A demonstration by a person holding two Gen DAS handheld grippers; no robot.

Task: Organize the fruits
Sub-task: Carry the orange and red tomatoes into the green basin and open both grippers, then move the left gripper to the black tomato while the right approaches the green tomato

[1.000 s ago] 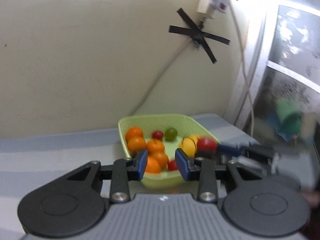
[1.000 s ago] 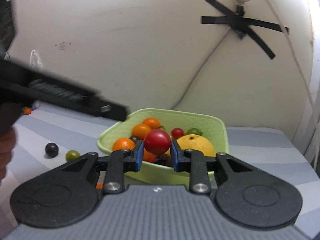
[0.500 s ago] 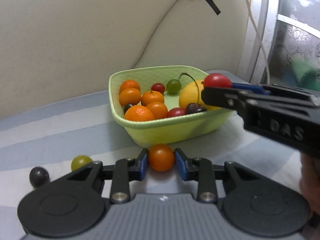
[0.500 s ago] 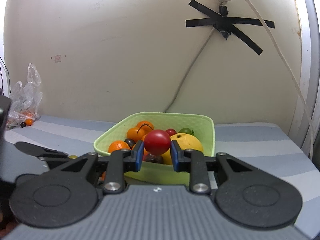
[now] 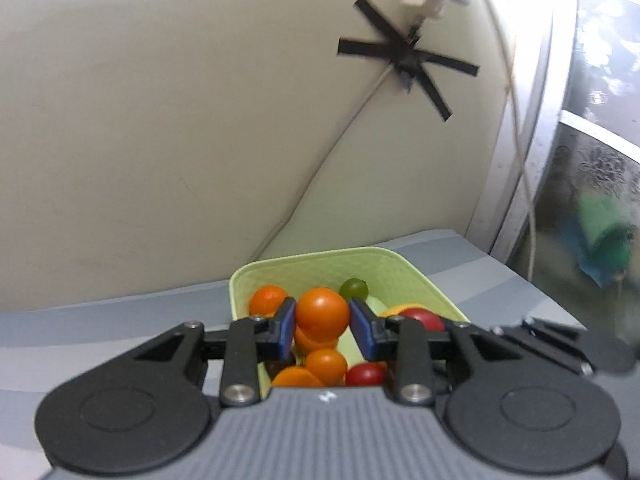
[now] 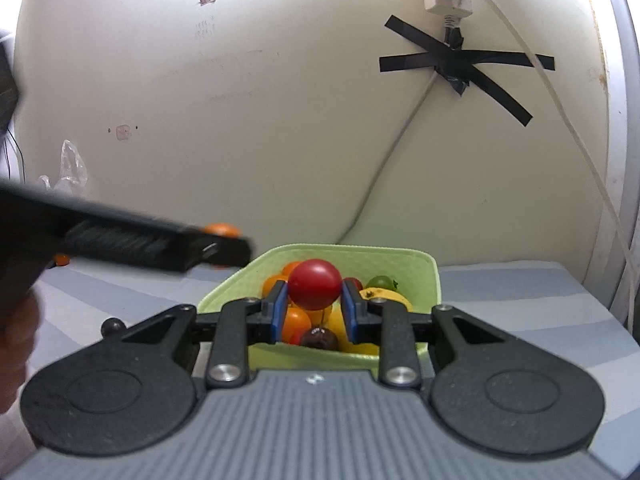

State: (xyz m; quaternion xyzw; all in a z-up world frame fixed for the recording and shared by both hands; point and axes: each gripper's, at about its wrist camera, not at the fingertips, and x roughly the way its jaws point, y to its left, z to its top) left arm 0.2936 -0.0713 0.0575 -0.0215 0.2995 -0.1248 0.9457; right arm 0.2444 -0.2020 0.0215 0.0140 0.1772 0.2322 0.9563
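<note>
A light green basket [image 5: 384, 268] [image 6: 424, 276] on the striped cloth holds several oranges, small tomatoes, a green grape and a yellow lemon [image 6: 386, 298]. My left gripper [image 5: 322, 320] is shut on an orange tomato [image 5: 322, 314] and hovers over the basket's near left part. My right gripper [image 6: 314, 300] is shut on a red tomato [image 6: 315, 283], raised above the basket's near rim. In the right wrist view the left gripper [image 6: 224, 246] reaches in from the left as a dark blurred bar. The red tomato [image 5: 422, 318] also shows past my left gripper's right finger.
A dark round fruit [image 6: 112, 326] lies on the cloth left of the basket. A plastic bag [image 6: 70, 172] sits at the far left by the wall. A cable taped with black strips [image 6: 460, 62] runs down the wall behind the basket. A window frame [image 5: 516, 184] bounds the right side.
My left gripper, which closed on the orange tomato lying on the cloth in front of the basket, has lifted it up over the basket. The right gripper kept still with the red tomato.
</note>
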